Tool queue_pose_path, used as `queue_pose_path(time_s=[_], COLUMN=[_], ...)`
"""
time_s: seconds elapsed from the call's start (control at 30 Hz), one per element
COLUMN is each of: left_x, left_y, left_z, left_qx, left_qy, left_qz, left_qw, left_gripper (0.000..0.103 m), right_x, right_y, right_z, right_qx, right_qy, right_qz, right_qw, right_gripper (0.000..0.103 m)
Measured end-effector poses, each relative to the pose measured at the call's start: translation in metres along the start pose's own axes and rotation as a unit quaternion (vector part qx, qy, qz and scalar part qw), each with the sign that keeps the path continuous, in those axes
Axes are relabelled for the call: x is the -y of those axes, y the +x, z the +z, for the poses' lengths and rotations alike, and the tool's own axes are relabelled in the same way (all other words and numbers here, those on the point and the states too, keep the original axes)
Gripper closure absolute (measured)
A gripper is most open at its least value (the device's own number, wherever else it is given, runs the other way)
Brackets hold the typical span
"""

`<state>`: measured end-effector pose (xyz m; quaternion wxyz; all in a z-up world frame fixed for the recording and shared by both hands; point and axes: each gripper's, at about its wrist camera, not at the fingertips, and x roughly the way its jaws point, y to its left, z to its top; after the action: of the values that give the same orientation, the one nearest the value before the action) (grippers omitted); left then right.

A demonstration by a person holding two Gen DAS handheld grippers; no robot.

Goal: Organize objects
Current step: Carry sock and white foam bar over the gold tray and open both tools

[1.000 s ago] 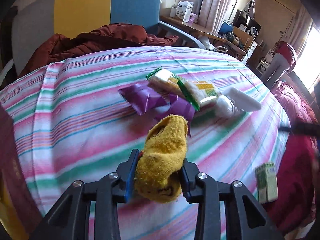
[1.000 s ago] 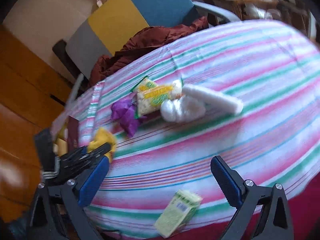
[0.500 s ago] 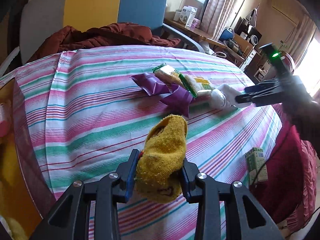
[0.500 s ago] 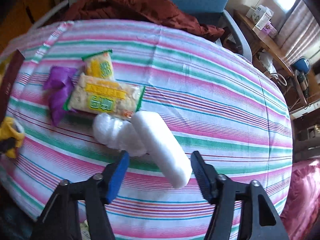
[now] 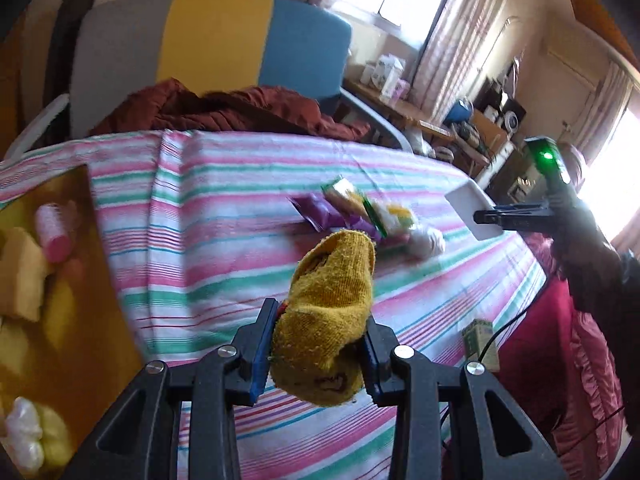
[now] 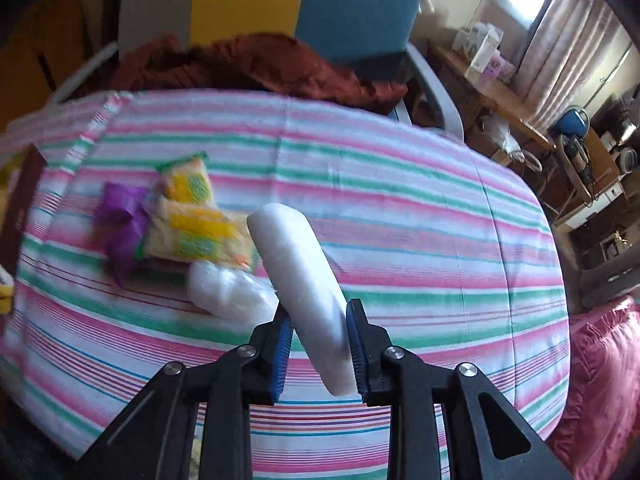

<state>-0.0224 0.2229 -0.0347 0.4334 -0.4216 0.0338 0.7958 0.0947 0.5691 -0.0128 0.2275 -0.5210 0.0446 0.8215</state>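
Note:
My left gripper (image 5: 316,354) is shut on a yellow sock (image 5: 330,308), held above the striped tablecloth (image 5: 224,248). My right gripper (image 6: 320,344) is shut on a white foam stick (image 6: 300,276), lifted off the cloth; in the left wrist view the same stick (image 5: 474,214) hangs in the right gripper (image 5: 486,216) at the right. On the cloth lie two yellow-green snack packs (image 6: 192,232), a purple wrapper (image 6: 122,224) and a white crumpled bag (image 6: 228,290). A gold box (image 5: 52,292) at the left holds a pink roll (image 5: 54,230) and pale yellow pieces.
A small green carton (image 5: 480,342) stands at the table's right edge. A dark red jacket (image 6: 248,64) lies on a grey, yellow and blue chair (image 5: 216,40) behind the table. Red bedding (image 6: 600,380) sits to the right, shelves and curtains beyond.
The right gripper closed on the white foam stick and raised it off the cloth. The left gripper carried the sock up and leftward, bringing the gold box into view.

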Motion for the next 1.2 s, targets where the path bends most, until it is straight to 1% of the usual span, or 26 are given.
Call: queue_pose_path(time_s=[0.07,0.17,0.3,0.43,0.5,0.67,0.77,0.8,0.87,1.0,1.07,1.1,1.13,1.2], left_x=[-0.007,-0.028,-0.062,-0.097,-0.115,-0.148,-0.16,-0.163,-0.167,-0.17,-0.17,-0.169,-0.168,-0.166], left_y=[-0.012,-0.034,-0.058,-0.082,-0.097,-0.127,-0.137,-0.139,-0.141,-0.142,-0.144,-0.145,-0.145,-0.146], left_z=[0.0,-0.002,-0.012,-0.026,-0.034,-0.05,-0.056,-0.056,-0.056,-0.052,-0.052,-0.052,-0.052,-0.051], left_qx=[0.013,0.035,0.054,0.071,0.08,0.102,0.107,0.106,0.105,0.105,0.108,0.11,0.111,0.111], left_qy=[-0.011,-0.038,-0.076,-0.117,-0.135,-0.162,-0.169,-0.166,-0.162,-0.153,-0.153,-0.152,-0.151,-0.151], left_qz=[0.008,0.028,0.059,0.093,0.115,0.156,0.177,0.195,0.222,0.266,0.271,0.273,0.277,0.278], left_qw=[0.9998,0.9983,0.9938,0.9862,0.9809,0.969,0.9637,0.9608,0.9556,0.946,0.9442,0.9436,0.9424,0.9421], left_gripper=[0.066,0.066,0.066,0.066,0.066,0.066,0.066,0.066,0.065,0.064,0.061,0.057,0.056,0.055], right_x=[-0.015,-0.054,-0.127,-0.202,-0.241,-0.312,-0.339,-0.348,-0.362,-0.378,-0.384,-0.387,-0.391,-0.392], right_y=[-0.018,-0.038,-0.062,-0.072,-0.075,-0.07,-0.063,-0.061,-0.053,-0.039,-0.034,-0.031,-0.028,-0.02], right_z=[0.006,0.016,0.026,0.03,0.029,0.019,0.014,0.012,0.01,0.009,0.007,0.006,0.005,0.003], right_qx=[0.024,0.057,0.084,0.093,0.091,0.073,0.06,0.056,0.047,0.033,0.025,0.021,0.016,0.001], right_qy=[-0.001,-0.02,-0.054,-0.085,-0.098,-0.117,-0.12,-0.118,-0.111,-0.103,-0.097,-0.094,-0.09,-0.089], right_qz=[0.025,0.072,0.151,0.216,0.249,0.31,0.327,0.332,0.336,0.338,0.339,0.338,0.338,0.347], right_qw=[0.999,0.996,0.984,0.968,0.959,0.941,0.935,0.934,0.934,0.935,0.935,0.936,0.937,0.934], right_gripper=[0.076,0.076,0.076,0.076,0.076,0.076,0.076,0.076,0.076,0.076,0.076,0.075,0.071,0.071])
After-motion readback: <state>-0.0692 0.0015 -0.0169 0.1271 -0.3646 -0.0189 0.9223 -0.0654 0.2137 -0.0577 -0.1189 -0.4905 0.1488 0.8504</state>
